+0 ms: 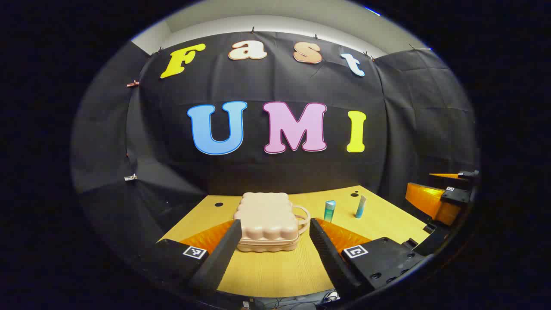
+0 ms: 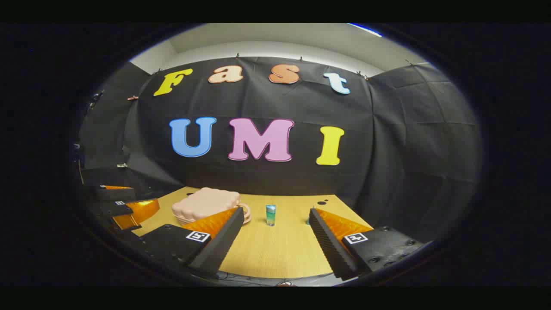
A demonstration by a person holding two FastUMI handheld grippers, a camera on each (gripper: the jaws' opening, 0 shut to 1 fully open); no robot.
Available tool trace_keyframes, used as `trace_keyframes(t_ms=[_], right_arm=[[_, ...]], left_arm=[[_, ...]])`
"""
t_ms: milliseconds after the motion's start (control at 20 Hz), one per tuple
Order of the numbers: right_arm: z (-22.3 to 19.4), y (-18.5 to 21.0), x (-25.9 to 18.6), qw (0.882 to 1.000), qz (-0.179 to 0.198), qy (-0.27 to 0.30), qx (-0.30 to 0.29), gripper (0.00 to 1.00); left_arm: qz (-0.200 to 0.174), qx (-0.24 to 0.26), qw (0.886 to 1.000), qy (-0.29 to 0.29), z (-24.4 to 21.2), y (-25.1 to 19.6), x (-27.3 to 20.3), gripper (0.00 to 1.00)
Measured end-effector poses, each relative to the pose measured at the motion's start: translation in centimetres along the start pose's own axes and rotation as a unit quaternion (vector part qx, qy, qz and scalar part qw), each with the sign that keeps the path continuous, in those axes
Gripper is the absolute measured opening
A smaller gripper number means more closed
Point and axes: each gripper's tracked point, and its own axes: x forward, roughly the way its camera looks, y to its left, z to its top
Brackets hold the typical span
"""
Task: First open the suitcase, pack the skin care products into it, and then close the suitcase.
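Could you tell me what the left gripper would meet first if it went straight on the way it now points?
Most likely the closed suitcase: in the left gripper view it lies flat on the table, framed between the open fingers of the left gripper, with nothing nearer in that line. How far off it is I cannot tell.

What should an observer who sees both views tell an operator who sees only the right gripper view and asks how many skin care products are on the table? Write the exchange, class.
Observer: Two. The left gripper view shows a bottle and a tube standing upright and apart, to the right of the suitcase.
Operator: Is the suitcase open?
Observer: No. Its whole front seam shows closed there.
Operator: Where does the left hand-held gripper point?
Observer: The left hand-held gripper is open and points at the suitcase.
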Motion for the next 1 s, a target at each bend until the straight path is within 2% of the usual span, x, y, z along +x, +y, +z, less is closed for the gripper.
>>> trace_keyframes(t_ms=[400, 650, 1000], right_arm=[[-0.1, -1.2, 2.0, 1.0, -0.014, 0.011, 0.004, 0.96], [0.8, -1.1, 5.1, 1.0, -0.003, 0.013, 0.003, 0.96], [1.2, -1.7, 9.5, 1.0, 0.014, 0.015, 0.001, 0.96]], left_arm=[[-0.022, -0.004, 1.0, 0.007, 0.7, -1.0, 2.1, 0.99], [-0.015, 0.002, 1.0, 0.016, 0.9, -0.7, 4.6, 0.99], [-0.024, 0.008, 1.0, 0.018, 2.0, -2.6, 8.8, 0.99]])
